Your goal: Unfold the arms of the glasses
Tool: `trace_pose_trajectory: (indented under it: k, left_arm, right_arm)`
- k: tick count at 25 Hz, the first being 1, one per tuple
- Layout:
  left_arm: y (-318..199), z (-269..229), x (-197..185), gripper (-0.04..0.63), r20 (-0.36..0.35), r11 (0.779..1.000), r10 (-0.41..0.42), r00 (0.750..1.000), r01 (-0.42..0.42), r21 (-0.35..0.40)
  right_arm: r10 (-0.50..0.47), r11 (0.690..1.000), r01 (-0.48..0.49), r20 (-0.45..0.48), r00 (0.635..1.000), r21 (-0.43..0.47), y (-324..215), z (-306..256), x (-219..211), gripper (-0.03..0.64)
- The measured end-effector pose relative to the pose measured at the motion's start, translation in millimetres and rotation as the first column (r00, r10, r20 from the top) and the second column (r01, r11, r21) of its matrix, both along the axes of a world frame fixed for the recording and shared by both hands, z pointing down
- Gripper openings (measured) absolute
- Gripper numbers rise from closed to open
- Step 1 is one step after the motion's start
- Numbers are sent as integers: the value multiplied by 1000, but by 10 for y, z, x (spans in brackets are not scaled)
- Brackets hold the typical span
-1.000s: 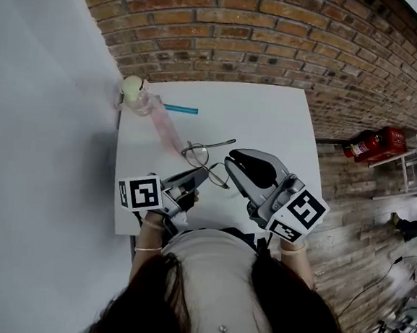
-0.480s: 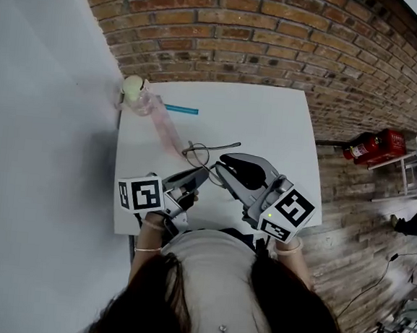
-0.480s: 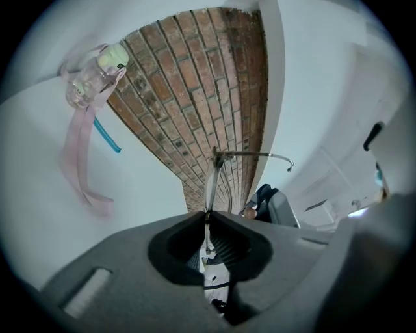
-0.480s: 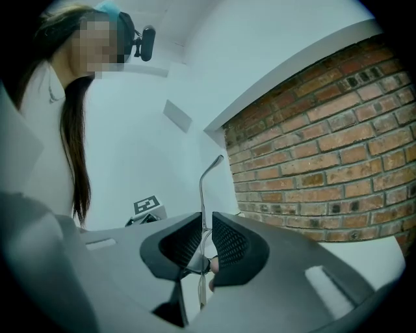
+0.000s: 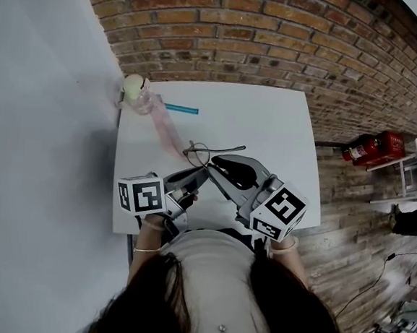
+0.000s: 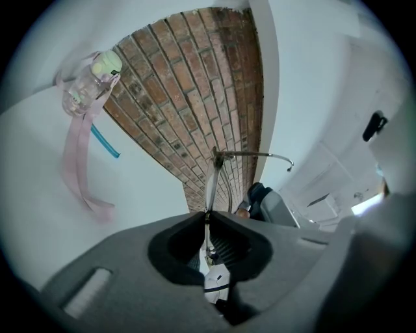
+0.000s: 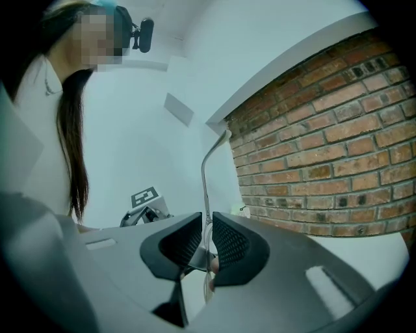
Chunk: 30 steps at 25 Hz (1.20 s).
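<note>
Over the white square table (image 5: 284, 125), our grey left gripper (image 5: 200, 173) is pinched tight on the rim of the thin metal-framed glasses (image 5: 197, 152). Our grey right gripper (image 5: 217, 162) clamps them too, its jaws nearly together, with one slim arm reaching out beyond them.

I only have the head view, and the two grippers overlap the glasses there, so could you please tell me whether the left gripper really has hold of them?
Observer: Yes. In the left gripper view the left gripper is shut on a thin metal part of the glasses, which stand up out of its jaws.
Operator: Thank you. Does the right one have them as well?
Observer: It does. In the right gripper view the right gripper is closed on the glasses too. A thin metal arm rises from between its jaws and ends in a curved tip.
</note>
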<state>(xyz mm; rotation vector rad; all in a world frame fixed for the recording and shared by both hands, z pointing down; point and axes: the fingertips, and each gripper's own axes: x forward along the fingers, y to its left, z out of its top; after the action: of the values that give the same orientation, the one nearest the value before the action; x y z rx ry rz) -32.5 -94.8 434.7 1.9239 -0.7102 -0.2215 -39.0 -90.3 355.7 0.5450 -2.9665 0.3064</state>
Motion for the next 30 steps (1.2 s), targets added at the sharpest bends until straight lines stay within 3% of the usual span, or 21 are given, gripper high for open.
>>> trace_pose_trajectory:
  k: [30]
  left_arm:
    - [20, -90, 108, 21, 112, 992, 30, 993, -44, 119]
  right_arm:
    - [-15, 999, 12, -67, 998, -53, -35, 239, -103, 49]
